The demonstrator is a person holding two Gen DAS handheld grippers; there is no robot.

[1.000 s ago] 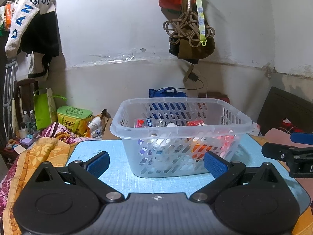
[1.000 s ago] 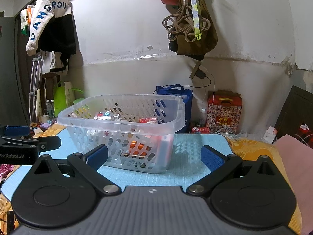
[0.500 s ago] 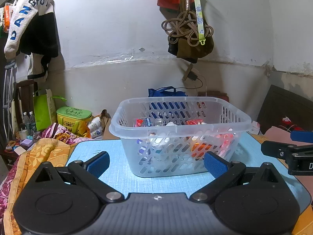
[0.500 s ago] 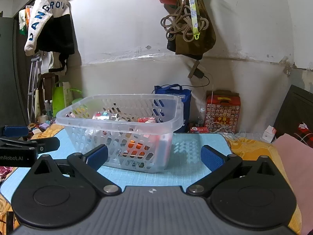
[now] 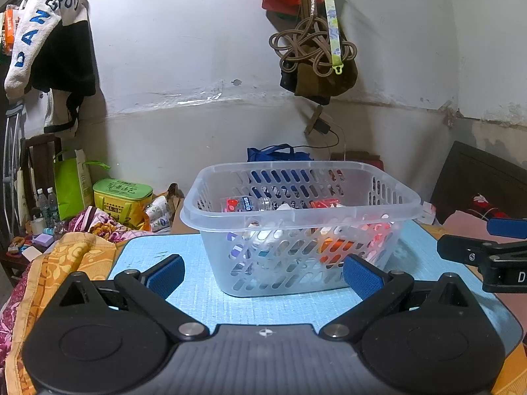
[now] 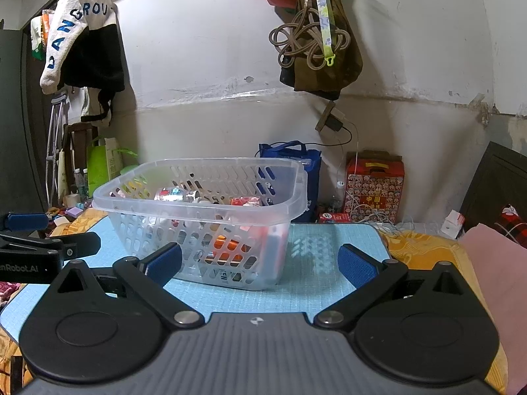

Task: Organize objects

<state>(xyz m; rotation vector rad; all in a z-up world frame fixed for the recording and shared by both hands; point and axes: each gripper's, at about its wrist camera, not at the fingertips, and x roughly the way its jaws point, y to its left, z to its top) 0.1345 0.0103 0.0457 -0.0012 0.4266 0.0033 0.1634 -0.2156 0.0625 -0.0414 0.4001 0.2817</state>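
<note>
Basket of clear, slotted plastic sits on the light blue mat, already holding small packets and a bottle, and I see nothing loose on the mat. I judge the sorting nearly or fully done. My left gripper and right gripper both hover short of it, jaws spread wide, gripping nothing.
</note>
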